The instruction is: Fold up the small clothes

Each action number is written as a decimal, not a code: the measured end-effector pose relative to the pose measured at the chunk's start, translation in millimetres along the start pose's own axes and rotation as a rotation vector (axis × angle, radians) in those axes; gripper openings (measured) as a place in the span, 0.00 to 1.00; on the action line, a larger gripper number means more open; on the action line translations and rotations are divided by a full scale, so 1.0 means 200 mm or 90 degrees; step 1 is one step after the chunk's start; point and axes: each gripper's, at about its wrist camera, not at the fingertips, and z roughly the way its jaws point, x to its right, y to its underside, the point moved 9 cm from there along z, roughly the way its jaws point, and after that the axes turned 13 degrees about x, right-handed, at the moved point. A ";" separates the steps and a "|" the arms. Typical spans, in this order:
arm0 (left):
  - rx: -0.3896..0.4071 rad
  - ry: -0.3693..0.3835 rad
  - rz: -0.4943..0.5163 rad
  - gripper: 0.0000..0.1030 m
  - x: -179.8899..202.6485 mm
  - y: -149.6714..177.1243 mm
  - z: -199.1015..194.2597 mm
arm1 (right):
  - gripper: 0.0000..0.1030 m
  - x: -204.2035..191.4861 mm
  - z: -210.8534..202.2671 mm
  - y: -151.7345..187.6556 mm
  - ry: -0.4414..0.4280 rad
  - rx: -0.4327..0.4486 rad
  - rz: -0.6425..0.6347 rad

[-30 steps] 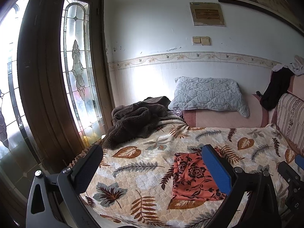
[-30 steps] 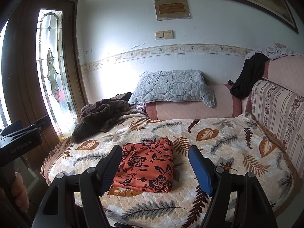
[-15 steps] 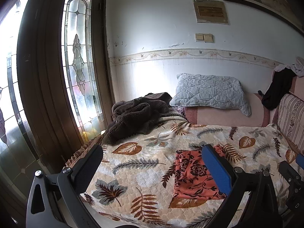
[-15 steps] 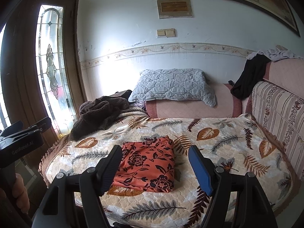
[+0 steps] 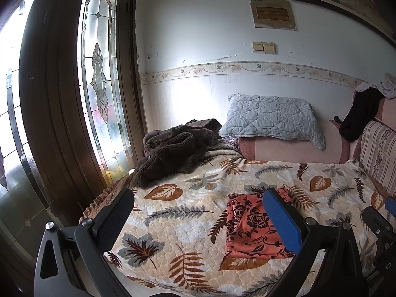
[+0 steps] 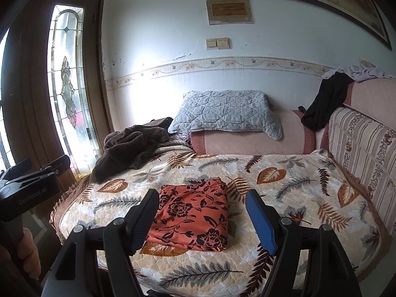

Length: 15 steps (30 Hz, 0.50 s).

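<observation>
One orange flowered cloth (image 6: 191,214) is lying folded flat on the leaf-patterned bedspread (image 6: 284,190), near its front edge, and nothing is touching it. Two grippers are hovering in front of the bed: the right gripper (image 6: 201,219) is standing with jaws wide apart and empty, framing the cloth, and the left gripper (image 5: 198,216) is likewise gaping with nothing between its fingers. One grey quilted pillow (image 6: 226,113) is resting on the pink bolster, one brown fleece heap (image 6: 131,148) is sitting at the bed's far left corner, and one black garment (image 6: 324,104) is draping over the sofa back. In the left wrist view the blue finger is covering part of the cloth. No containers are showing.
</observation>
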 end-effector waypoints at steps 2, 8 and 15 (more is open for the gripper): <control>-0.002 0.001 0.000 1.00 0.00 0.00 0.00 | 0.73 0.00 0.00 0.00 0.000 -0.001 0.000; -0.004 0.000 0.000 1.00 -0.01 0.02 0.01 | 0.73 0.00 0.01 0.01 -0.002 -0.001 -0.001; -0.009 0.000 0.000 1.00 -0.02 0.03 0.04 | 0.73 -0.01 0.02 0.02 -0.005 -0.005 -0.001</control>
